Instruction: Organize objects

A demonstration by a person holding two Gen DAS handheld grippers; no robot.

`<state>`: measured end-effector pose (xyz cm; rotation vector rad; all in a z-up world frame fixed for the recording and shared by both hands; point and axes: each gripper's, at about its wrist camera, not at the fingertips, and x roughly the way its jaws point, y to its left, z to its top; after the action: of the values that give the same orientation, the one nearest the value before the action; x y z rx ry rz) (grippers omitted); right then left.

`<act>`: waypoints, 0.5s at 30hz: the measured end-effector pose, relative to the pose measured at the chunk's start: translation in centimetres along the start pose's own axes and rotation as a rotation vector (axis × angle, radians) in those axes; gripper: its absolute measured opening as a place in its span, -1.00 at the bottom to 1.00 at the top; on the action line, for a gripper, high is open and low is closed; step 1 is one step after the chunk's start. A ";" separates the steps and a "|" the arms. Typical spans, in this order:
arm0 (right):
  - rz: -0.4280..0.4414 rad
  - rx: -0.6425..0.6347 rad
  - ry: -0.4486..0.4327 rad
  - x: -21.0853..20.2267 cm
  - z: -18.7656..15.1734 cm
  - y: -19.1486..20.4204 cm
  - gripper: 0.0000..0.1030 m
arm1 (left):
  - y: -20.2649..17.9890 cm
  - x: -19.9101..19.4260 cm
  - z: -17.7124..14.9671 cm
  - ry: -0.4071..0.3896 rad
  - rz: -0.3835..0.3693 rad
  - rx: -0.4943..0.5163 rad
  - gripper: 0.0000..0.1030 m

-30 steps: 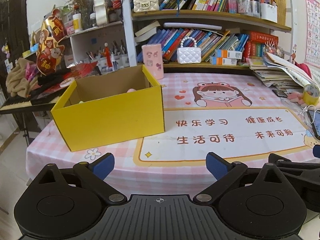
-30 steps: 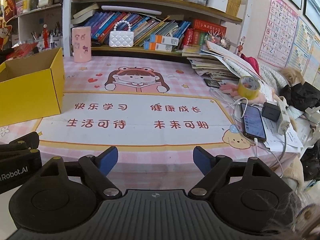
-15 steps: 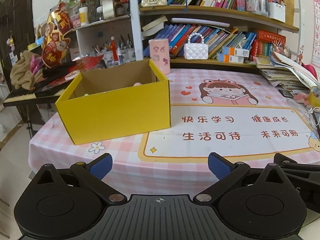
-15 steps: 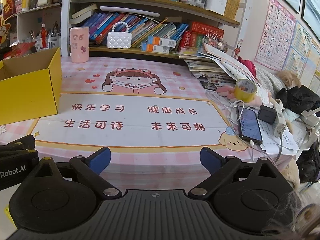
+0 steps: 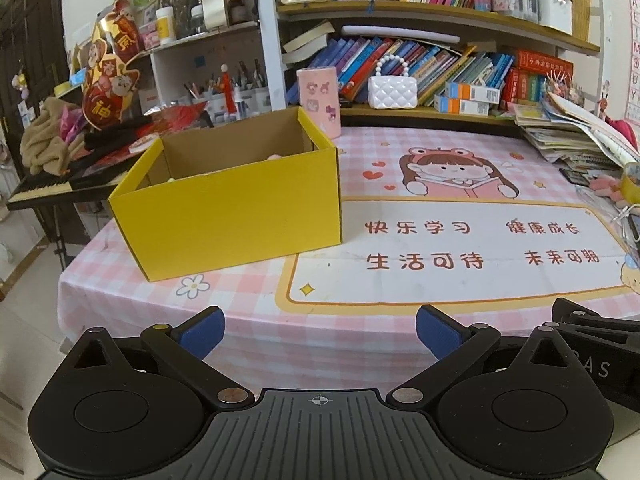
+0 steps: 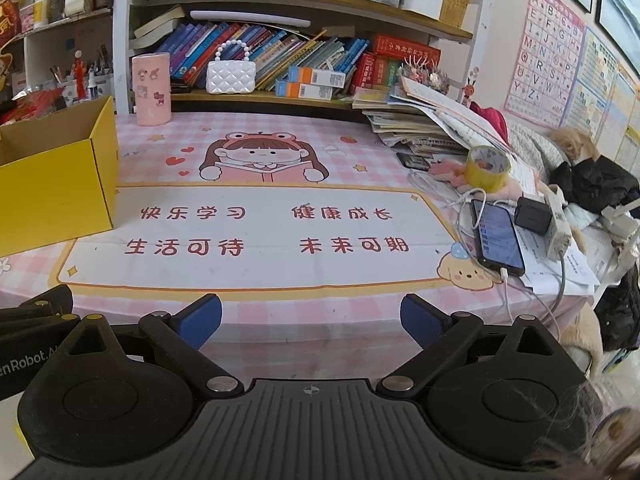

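Both hand-held grippers, left (image 5: 320, 330) and right (image 6: 311, 322), hung open and empty at the desk (image 5: 248, 312) edge; the right's jaws had just widened. The box (image 5: 236, 208) stood left, the phone (image 6: 497, 236) and tape (image 6: 487, 168) right.

Desk (image 6: 248, 304) with pink checked cloth: yellow box (image 6: 56, 196) at nine o'clock, pink cup (image 6: 151, 90) at eleven, tape roll (image 6: 486, 168) and phone (image 6: 498, 238) at three.
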<state>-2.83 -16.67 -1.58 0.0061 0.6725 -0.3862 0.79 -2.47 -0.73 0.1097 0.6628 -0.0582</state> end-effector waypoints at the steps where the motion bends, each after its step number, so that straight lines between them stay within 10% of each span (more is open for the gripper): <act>1: 0.002 0.004 0.001 0.0 0.0 0.0 0.87 | 0.0 0.0 0.0 -0.001 0.003 0.000 1.00; 15: 0.008 -0.003 0.004 0.1 -0.1 0.4 0.87 | 0.4 -0.1 -0.1 0.007 0.007 -0.021 1.00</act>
<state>-2.72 -16.33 -1.72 0.0066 0.6769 -0.3773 0.69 -2.07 -0.78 0.0923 0.6699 -0.0442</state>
